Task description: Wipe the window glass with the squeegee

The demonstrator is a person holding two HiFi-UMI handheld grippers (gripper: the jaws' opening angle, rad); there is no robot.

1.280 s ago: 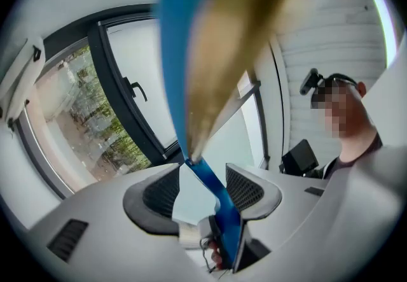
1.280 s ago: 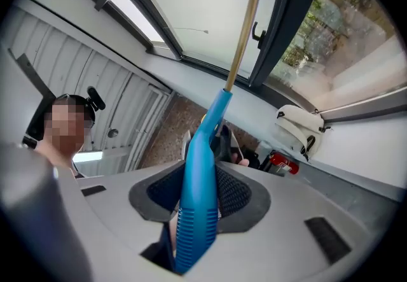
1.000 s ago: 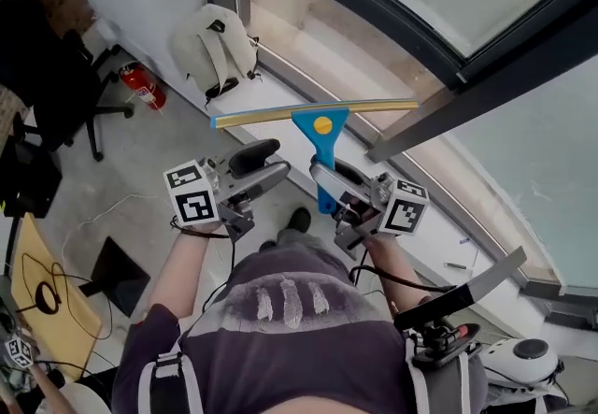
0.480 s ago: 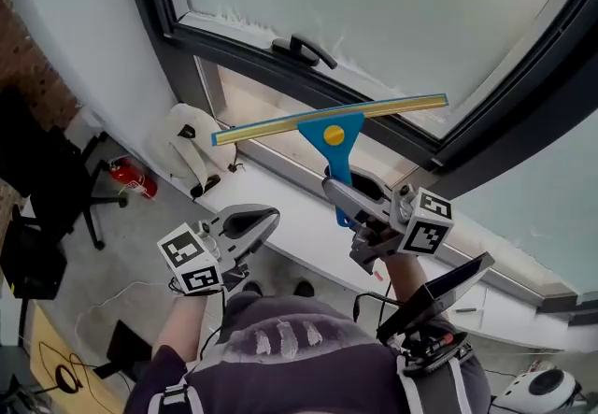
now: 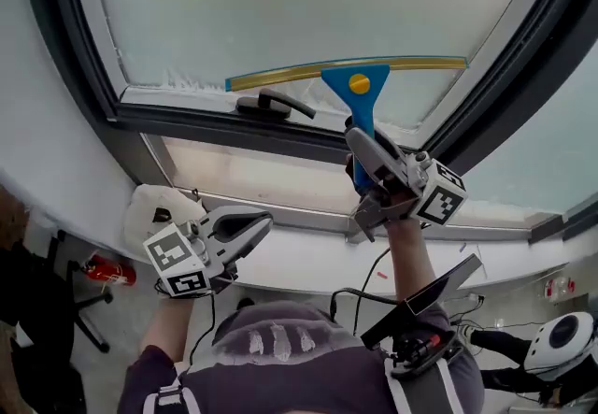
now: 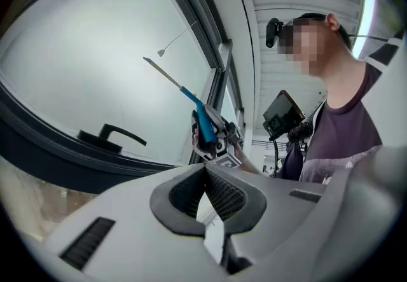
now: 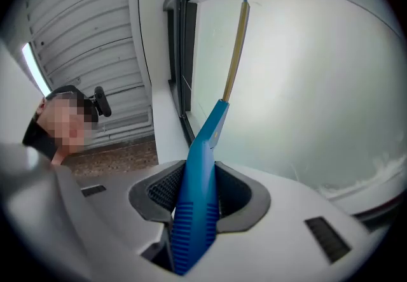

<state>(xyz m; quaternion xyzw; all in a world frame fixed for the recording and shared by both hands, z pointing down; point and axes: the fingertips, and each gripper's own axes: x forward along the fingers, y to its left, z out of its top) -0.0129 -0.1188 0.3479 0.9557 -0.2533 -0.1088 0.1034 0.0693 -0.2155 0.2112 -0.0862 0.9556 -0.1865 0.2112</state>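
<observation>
Both grippers had risen toward the window since a second earlier, carrying the squeegee (image 5: 358,85) up from below the frame to the window glass (image 5: 280,1). At the left, the left gripper (image 5: 260,220) hung low, jaws closed on nothing. Just above the black window handle (image 5: 271,104), the blade stretched across the lower pane. The right gripper (image 5: 360,143) clamped the squeegee's blue grip.

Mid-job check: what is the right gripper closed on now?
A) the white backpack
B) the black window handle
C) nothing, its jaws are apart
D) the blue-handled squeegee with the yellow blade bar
D: the right gripper view shows the right gripper shut on the blue-handled squeegee with the yellow blade bar, its handle wedged between the pads; the black window handle is untouched.
</observation>
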